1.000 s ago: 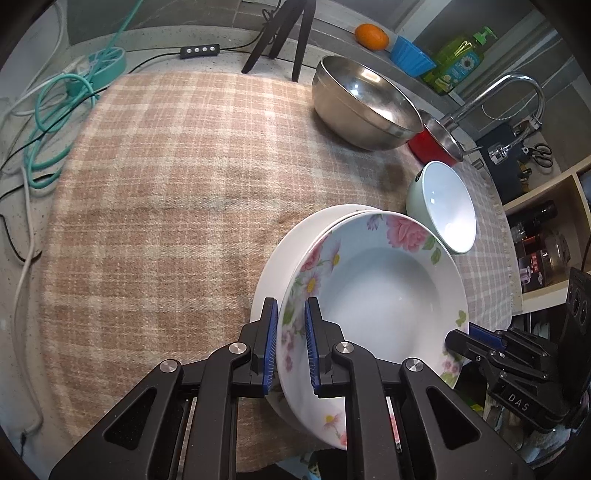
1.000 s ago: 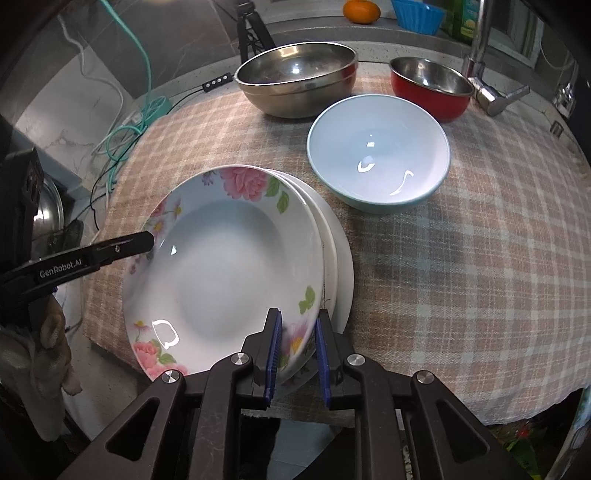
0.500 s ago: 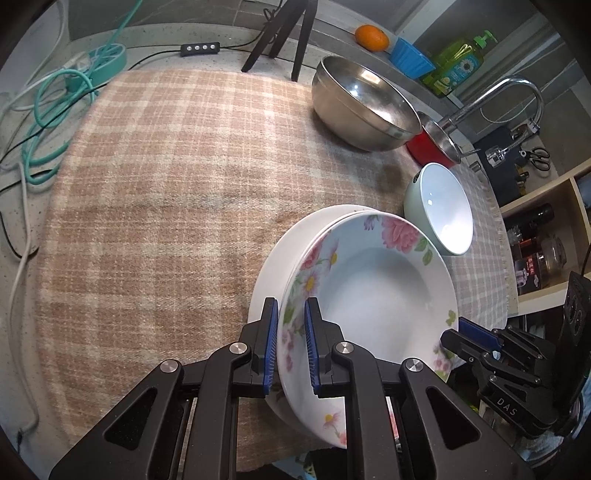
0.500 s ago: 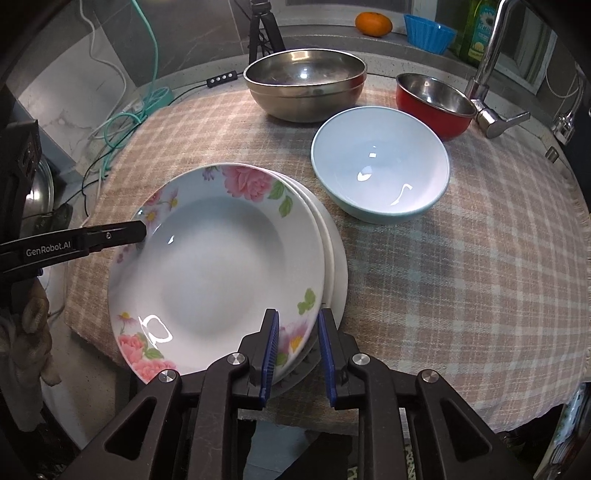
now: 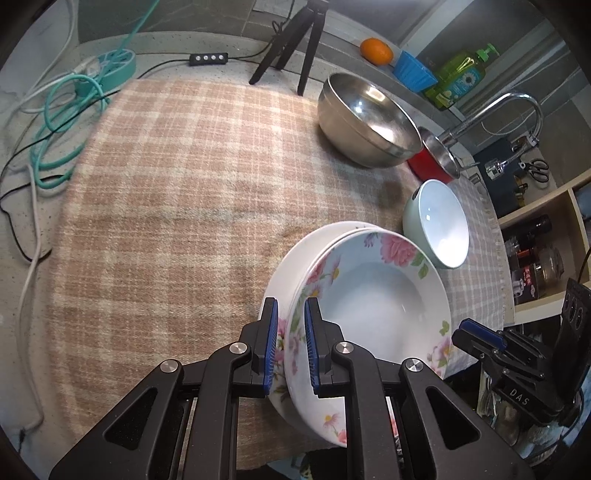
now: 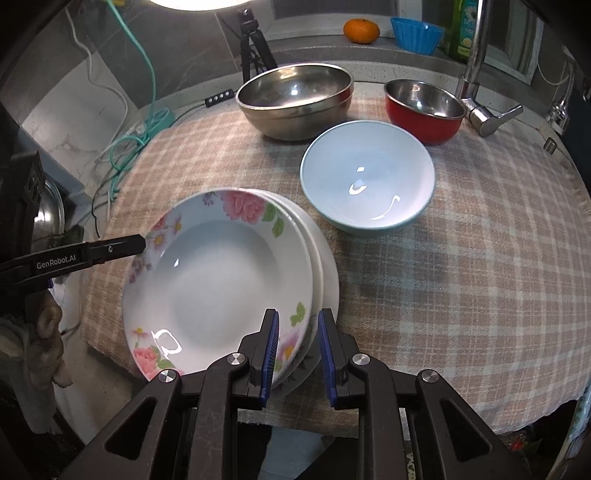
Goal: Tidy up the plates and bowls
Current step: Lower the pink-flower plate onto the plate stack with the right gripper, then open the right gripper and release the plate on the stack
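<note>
resting on a white plate near the front edge of the checked cloth, the floral plate is the landmark for everything else. its rim carries pink flowers and green leaves, and it sits a little off-centre on the plate below, so a crescent of plain white shows along one side.

the left gripper straddles the floral plate's rim, one blue pad on each side; the pads look pressed onto it, pinching the rim, though the outer pad's contact is partly hidden (the plate edge blocks it), so that is a fair reading rather than a certainty. seen from the other camera, its black finger tip touches the rim on the opposite side from the right gripper.

the right gripper straddles the rim too, yet its fingers stand slightly spread: the inner pad lies against the floral plate, while a visible gap separates the outer pad from the stacked edges.

just beyond the floral plate stands the pale blue bowl, close but apart. farther back sit the large steel bowl and, beside it, the red bowl with a steel inside. behind those, on the ledge, an orange lies beside a blue cup.
</note>
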Tool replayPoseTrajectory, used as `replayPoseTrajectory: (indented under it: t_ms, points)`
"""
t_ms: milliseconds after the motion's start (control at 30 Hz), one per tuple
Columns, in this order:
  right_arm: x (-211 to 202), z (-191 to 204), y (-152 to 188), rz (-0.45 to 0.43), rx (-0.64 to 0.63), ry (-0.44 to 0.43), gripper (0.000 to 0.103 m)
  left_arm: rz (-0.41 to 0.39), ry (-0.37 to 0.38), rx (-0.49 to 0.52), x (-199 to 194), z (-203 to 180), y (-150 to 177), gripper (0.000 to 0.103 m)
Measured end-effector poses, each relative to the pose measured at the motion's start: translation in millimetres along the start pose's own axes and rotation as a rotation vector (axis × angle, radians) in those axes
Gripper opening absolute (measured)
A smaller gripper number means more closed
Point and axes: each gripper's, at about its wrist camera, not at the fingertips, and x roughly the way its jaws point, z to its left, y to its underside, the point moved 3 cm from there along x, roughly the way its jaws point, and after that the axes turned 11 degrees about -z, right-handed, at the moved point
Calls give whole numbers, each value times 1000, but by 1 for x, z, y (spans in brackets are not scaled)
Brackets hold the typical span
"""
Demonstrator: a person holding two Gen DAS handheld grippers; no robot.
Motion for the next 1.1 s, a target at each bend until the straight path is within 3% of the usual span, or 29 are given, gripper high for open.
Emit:
replayPoseTrajectory:
  t_ms: [333, 600, 833, 1100]
  points:
    - [-21, -28, -11, -58, 106, -35, 20, -60, -25, -61, -28, 18, -7, 13]
    - [-31, -38, -36, -138, 128, -57, 22, -121, -10, -52, -43, 6, -28, 13]
    - [-35, -45, -65, -178, 105, -66, 26, -136, 22, -49, -38, -9, -43, 13]
    - [-28, -49, -102, -188, 127, -136, 26, -128, 37, -32, -26, -24, -66, 13]
